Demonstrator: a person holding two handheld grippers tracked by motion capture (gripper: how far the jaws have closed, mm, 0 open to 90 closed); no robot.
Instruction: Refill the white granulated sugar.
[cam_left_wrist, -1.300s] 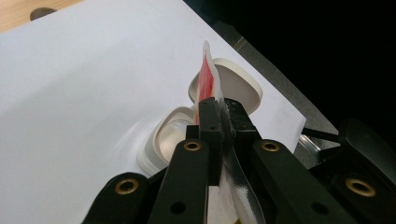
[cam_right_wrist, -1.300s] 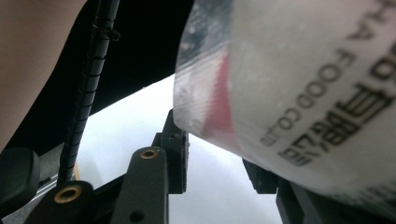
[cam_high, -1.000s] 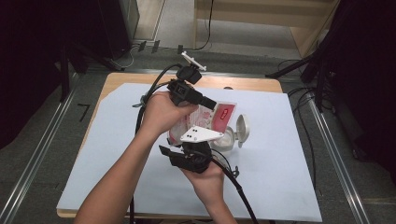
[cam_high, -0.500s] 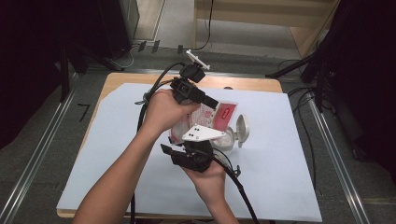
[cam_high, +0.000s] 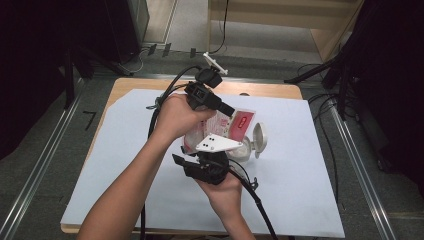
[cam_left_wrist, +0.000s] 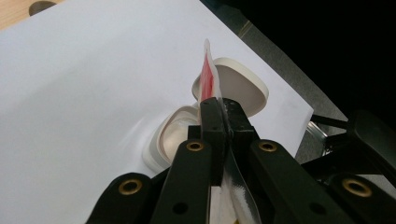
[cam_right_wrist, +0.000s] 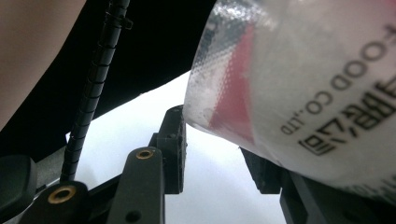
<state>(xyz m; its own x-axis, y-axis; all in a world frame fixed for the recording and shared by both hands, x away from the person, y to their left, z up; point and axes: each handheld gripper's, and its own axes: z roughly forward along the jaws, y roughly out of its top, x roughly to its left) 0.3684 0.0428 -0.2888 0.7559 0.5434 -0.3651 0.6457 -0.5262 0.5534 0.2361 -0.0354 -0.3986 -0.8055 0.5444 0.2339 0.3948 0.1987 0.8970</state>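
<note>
Since a second before, nothing had shifted: the red-and-white packet (cam_high: 231, 126) stayed lifted just above the white flip-lid container (cam_high: 253, 142). The left gripper (cam_high: 226, 109) pinched the packet's top edge tightly; the right gripper (cam_high: 212, 150) clasped its lower end, beside the container.

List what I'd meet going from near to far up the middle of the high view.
Right tool in the person's hand, then the red and white pouch, then the left tool pinching the pouch's top edge, then the bare wooden table edge.
</note>
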